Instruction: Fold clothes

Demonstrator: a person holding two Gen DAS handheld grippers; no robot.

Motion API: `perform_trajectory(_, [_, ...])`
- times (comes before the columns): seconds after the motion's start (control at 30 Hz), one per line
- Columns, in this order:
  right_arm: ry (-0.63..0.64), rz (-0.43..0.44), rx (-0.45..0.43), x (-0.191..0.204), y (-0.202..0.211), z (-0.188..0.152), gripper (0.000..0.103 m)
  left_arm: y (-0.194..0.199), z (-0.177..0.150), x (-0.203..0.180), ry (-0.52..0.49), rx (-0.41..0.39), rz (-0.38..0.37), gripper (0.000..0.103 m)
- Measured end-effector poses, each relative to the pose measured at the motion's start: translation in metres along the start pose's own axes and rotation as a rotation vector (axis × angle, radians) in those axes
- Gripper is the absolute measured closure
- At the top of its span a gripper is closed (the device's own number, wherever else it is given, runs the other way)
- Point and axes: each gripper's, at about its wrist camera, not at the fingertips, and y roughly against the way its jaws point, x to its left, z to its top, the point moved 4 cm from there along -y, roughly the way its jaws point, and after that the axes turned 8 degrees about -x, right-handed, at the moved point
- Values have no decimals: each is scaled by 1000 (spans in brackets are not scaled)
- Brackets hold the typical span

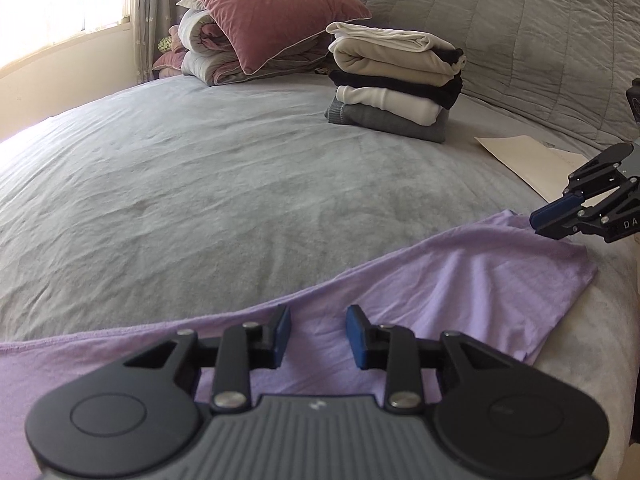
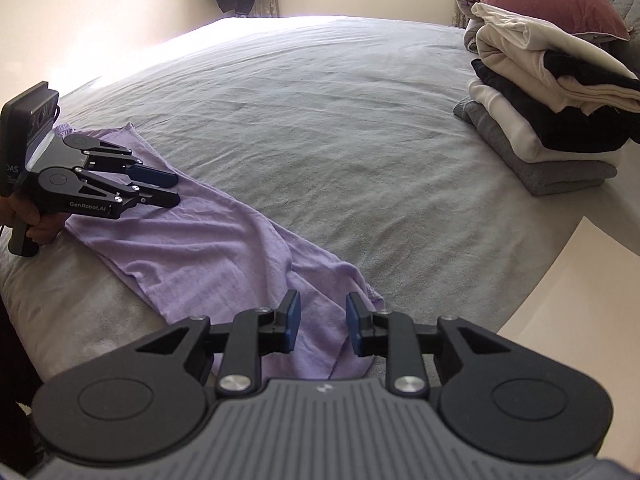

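A lilac garment (image 1: 460,280) lies as a long folded strip along the near edge of the bed. In the right wrist view the lilac garment (image 2: 208,252) runs from lower middle to the left. My left gripper (image 1: 319,330) hovers over one end of it, its blue pads apart with flat cloth showing in the gap. That left gripper (image 2: 170,189) appears at the left of the right wrist view, held by a hand (image 2: 40,220). My right gripper (image 2: 323,322) is open over the other end, by the cloth's edge. The right gripper (image 1: 538,222) reaches in from the right of the left wrist view.
A grey blanket (image 1: 200,180) covers the bed. A stack of folded clothes (image 1: 396,80) stands at the back, near the padded headboard (image 1: 520,20). A pink pillow (image 1: 272,12) leans on rolled bedding. A beige sheet (image 1: 532,160) lies at the right.
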Motion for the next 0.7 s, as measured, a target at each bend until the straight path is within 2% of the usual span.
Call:
perform_trajectory(0.03, [13,-3,5,2,-1,-1,96,0,0,0,0,0,-1,71])
perform_trajectory(0.07, [25,-6,7,4,0,-1,100,0,0,0,0,0,-1,71])
perform_trajectory(0.17, [50,-23,4,6,3,-2,102,0,0,1,0,1,-4,71])
perform_trajectory(0.4, [28,-103,-92,-5,26,11,103,1,1,0,2,0,1,71])
perform_trajectory(0.5, [39,-160,-104,-10,24,17,103,1,1,-1,6,1,3,71])
perform_trajectory(0.7, [39,-193,-28,-17,1,11,103,1,1,-1,5,1,5,71])
